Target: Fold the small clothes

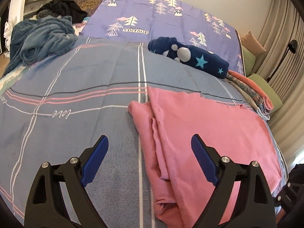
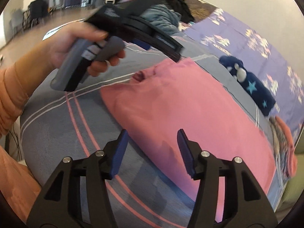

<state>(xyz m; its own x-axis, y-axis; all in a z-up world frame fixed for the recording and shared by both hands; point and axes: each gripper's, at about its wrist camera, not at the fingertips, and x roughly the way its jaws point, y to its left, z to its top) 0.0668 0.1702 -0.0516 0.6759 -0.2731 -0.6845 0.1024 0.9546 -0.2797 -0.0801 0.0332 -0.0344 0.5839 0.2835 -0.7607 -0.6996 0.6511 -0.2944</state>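
A pink garment lies flat on the grey striped bedspread, with layers folded over along its left edge. My left gripper hovers open over that edge: one blue pad stands above the bedspread, the other above the pink cloth, and nothing is gripped. In the right wrist view the pink garment stretches away beneath my right gripper, which is open over the near hem without pressing on it. A person's hand in an orange sleeve holds the left gripper at the garment's far end.
A folded navy garment with stars lies behind the pink one. Folded clothes are stacked at the bed's right edge beside green cushions. A blue blanket heap and dark clothes sit far left, on a purple tree-print sheet.
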